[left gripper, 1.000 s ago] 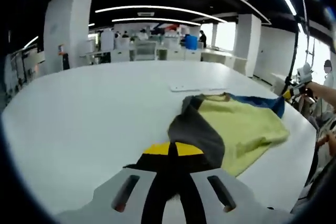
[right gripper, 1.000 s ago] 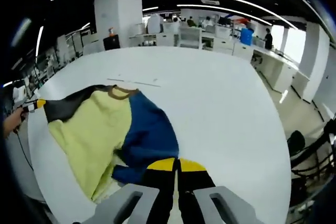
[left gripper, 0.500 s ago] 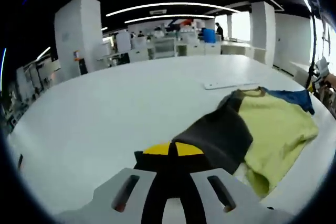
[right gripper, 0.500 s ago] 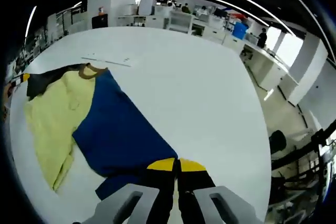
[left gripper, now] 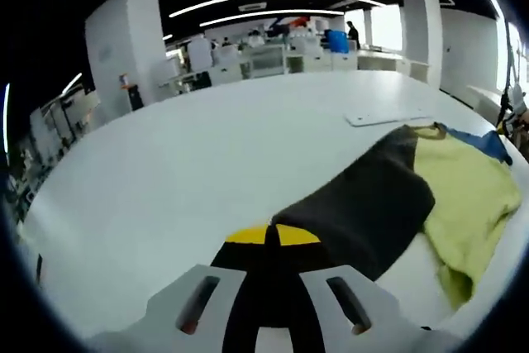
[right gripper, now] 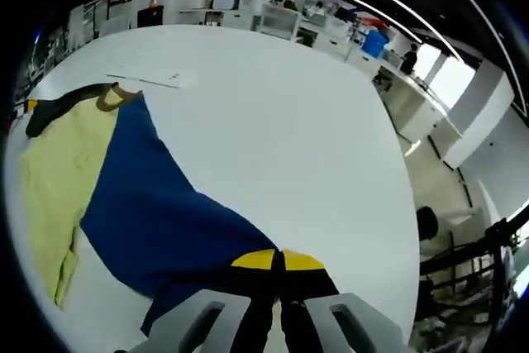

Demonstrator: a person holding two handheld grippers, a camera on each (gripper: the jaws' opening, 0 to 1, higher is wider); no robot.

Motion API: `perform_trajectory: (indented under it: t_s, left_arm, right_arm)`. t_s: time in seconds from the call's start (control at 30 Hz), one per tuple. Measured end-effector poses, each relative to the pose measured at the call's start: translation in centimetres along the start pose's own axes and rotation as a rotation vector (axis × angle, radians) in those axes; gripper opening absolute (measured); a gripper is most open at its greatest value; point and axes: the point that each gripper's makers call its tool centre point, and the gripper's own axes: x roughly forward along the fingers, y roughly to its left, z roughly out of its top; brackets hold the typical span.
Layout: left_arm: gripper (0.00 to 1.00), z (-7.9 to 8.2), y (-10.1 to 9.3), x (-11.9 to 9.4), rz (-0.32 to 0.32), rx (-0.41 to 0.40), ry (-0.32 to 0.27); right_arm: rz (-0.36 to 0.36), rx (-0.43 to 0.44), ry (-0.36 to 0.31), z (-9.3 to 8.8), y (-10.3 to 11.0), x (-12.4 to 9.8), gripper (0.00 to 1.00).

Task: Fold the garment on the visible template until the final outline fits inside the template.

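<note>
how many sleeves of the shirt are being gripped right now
2: the dark grey sleeve is pinched in the left gripper, the blue sleeve in the right gripper.

The garment (left gripper: 446,196) lies spread on the white table (left gripper: 207,155), yellow-green in the body with a tan collar. Its black sleeve (left gripper: 364,208) and blue sleeve (right gripper: 157,204) are drawn out sideways. The template is perhaps the pale strip (left gripper: 387,118) just beyond the collar.

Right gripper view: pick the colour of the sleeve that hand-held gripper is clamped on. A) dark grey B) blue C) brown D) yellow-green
B: the right hand-held gripper is shut on the blue sleeve, which stretches away from its jaws toward the yellow-green body.
</note>
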Motion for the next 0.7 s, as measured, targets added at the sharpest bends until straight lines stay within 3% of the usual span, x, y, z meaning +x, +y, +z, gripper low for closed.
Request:
perform_trajectory:
  t_s: [0.37,0.5,0.6,0.7]
  left_arm:
    - [0.0,-1.7,0.9,0.8,0.016,0.031,0.059]
    - [0.0,-1.5,0.6,0.8,0.02,0.053,0.066]
    - [0.11,-1.0,0.3,0.6,0.01,0.04,0.052]
    - [0.18,-0.4,-0.8,0.2,-0.026,0.039,0.027]
  right_arm:
    - [-0.005,0.005,0.041,-1.0,-0.9,0.4,0.0]
    - [-0.004,0.015,0.039,-0.9,-0.7,0.3,0.0]
    - [-0.003,0.081,0.011,-0.5,-0.7,0.0,0.0]
    - [0.042,0.134,-0.022,0.1,0.1,-0.7,0.08]
